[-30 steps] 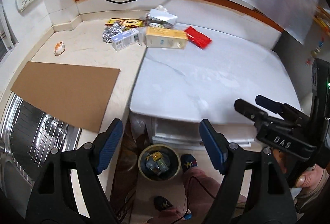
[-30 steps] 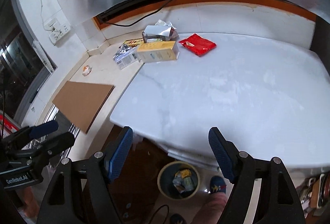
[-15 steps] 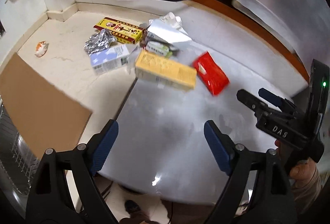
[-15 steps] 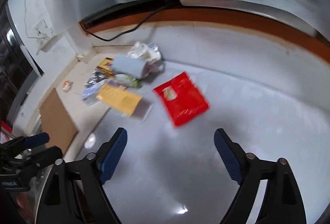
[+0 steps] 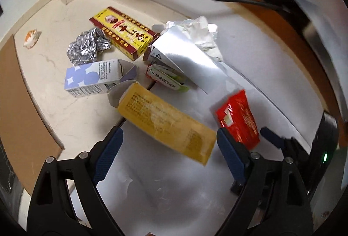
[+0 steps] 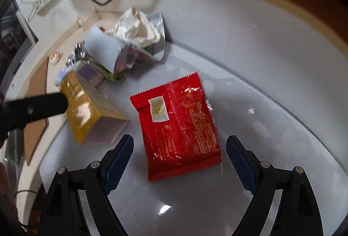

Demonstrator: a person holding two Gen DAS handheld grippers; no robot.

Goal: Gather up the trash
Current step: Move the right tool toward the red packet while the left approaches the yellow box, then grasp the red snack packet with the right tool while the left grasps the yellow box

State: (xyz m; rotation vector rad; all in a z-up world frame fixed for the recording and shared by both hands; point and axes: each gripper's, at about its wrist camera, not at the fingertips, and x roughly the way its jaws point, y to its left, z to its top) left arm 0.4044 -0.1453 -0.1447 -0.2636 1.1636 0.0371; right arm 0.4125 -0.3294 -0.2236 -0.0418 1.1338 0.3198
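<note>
Left tool (image 5: 168,133): spread to full width, jaws just opened the last bit, gripping nothing; yellow box (image 5: 165,125) lying between and just beyond the tips, untouched. Right tool (image 6: 179,140): same story, just opened wide, empty, red packet (image 6: 176,125) flat on the desk (image 6: 195,203) squarely between the pads but not pinched.

Trash bunched toward the back corner of the desk: behind the yellow box a blue-and-white carton (image 5: 95,77), a ball of foil (image 5: 87,49), a yellow-and-red box (image 5: 124,33), a silver bag (image 5: 184,55) with crumpled paper (image 5: 195,27) on top. Further out, a small wrapper (image 5: 31,38) alone near the left edge, and a cardboard sheet (image 5: 19,105) along that edge.

Changed within the last second: both tools carried in from the front edge of the desk, where a bin on the floor was in view below, to right over the pile; pile now large and close, bin out of sight. Meaning, as a judgement: approach nearly done, each tool lined up on its own piece, nothing collected in this pass yet; closing still to come.

Pose: both pointing steeply down at the desk, side by side, left over the box, right over the packet.
</note>
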